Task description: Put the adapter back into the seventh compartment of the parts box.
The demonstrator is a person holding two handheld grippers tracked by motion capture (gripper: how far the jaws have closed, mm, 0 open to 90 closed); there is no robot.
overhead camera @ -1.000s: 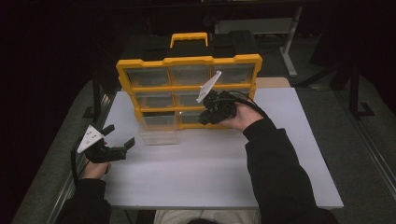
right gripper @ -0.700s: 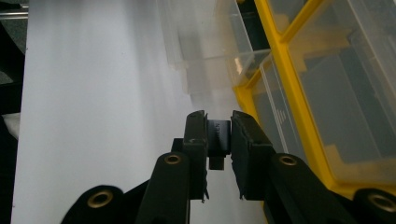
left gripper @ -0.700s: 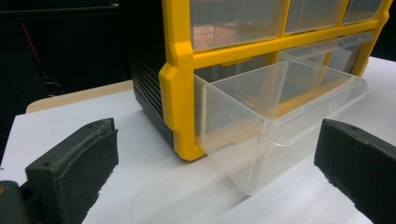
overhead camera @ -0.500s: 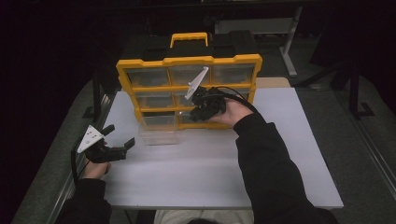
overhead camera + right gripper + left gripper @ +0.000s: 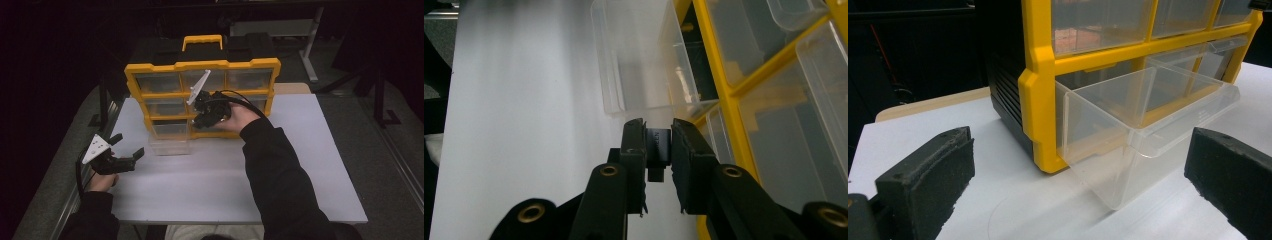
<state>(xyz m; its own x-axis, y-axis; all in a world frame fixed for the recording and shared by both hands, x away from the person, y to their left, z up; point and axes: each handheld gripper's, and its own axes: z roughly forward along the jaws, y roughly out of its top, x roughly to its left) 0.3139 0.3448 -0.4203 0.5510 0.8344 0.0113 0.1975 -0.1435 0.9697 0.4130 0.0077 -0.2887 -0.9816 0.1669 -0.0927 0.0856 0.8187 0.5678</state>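
My right gripper (image 5: 658,150) is clenched on a small black part (image 5: 659,148), just in front of the yellow organiser (image 5: 202,70). Its bottom-left clear drawer (image 5: 170,137) is pulled out. The part looks shallowly pinched, I think; it could slip out short of the drawer. My left gripper (image 5: 127,150) waits released, left of the organiser.

The small black part (image 5: 659,150) clamped in the right gripper (image 5: 659,137) is largely covered by the jaws; its printed lettering is too small to be read. The organizer's (image 5: 1038,90) upper drawers are cut off by the frame edge.
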